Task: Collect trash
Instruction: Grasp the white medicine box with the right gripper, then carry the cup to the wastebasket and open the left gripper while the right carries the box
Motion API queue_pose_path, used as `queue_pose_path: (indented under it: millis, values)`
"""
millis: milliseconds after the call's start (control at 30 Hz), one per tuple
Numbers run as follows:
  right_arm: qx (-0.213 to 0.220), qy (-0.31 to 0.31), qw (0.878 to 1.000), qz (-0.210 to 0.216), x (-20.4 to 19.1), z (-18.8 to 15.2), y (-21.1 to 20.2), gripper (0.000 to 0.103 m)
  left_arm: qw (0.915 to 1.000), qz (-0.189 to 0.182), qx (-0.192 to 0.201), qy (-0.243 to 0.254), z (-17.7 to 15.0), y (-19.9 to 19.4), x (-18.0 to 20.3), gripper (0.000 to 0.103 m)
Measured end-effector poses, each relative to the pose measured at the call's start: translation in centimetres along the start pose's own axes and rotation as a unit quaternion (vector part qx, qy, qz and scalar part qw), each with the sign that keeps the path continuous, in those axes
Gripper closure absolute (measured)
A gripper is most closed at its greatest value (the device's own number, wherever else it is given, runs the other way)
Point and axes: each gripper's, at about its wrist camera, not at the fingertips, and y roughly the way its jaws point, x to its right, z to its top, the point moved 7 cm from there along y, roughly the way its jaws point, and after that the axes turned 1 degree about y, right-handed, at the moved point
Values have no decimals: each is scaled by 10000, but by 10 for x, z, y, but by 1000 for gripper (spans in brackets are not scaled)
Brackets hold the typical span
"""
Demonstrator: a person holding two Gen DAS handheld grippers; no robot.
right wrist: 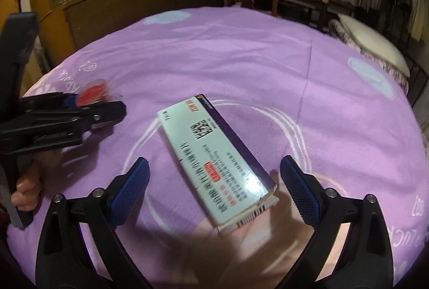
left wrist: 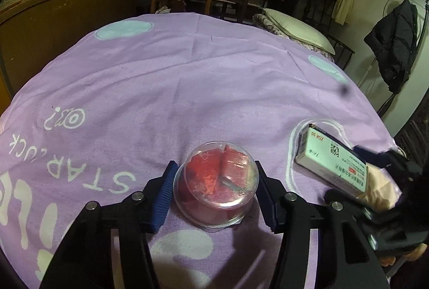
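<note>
Purple printed bedsheet point(left wrist: 214, 69) spread across the whole work surface, white lettering at near left. Pale pillow point(left wrist: 297, 29) at far right edge.

Left gripper point(left wrist: 214, 181) partly closed around a clear domed plastic cup point(left wrist: 214, 189) holding red wrappers, cup standing on the sheet at near centre; blue pads point(left wrist: 165, 195) flanking both sides, left pad at or just beside the wall, right pad just beside it; firm contact cannot be confirmed.

Right gripper point(right wrist: 214, 189) spread, pads clear of a pale green medicine box point(right wrist: 214, 155) lying diagonally between them on the sheet, near end flap torn open. Box to the right of the cup.
</note>
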Motion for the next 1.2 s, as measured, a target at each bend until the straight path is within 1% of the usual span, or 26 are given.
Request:
queue_pose_path:
  millis: [33, 100, 133, 200, 333, 500, 700, 867, 1000, 1100, 1200]
  values:
    - [-27, 40, 10000, 25, 0, -1, 0, 44, 10000, -14, 15, -21, 1, -2, 0, 47]
    - [75, 116, 9999, 12, 1, -2, -7, 47, 10000, -51, 3, -26, 0, -9, -2, 47]
    - [147, 182, 9997, 75, 0, -2, -13, 48, 10000, -41, 3, -13, -1, -12, -3, 47]
    - [319, 357, 9986, 228, -6, -1, -30, 48, 10000, 52, 51, 48, -2, -27, -8, 47]
    - [700, 431, 9960, 351, -20, 4, -66, 48, 9997, 143, 190, 72, -1, -62, -19, 47]
    - [1146, 433, 9911, 527, -44, 13, -113, 48, 9975, 399, 539, 215, 3, -122, -30, 47]
    - [1479, 443, 9844, 845, -76, 19, -156, 48, 9941, 589, 861, 288, -5, -187, -40, 47]
    - [1639, 359, 9791, 1151, -107, 18, -185, 47, 9918, 714, 1013, 307, -21, -236, -51, 47]
    - [1703, 234, 9733, 1523, -140, 17, -203, 47, 9901, 877, 1069, 240, -41, -274, -69, 47]
    - [1705, 90, 9697, 1748, -167, 15, -211, 47, 9886, 1060, 1054, 148, -60, -299, -92, 47]
    - [1625, -56, 9669, 1967, -195, 11, -212, 47, 9879, 1268, 889, -41, -89, -320, -124, 47]
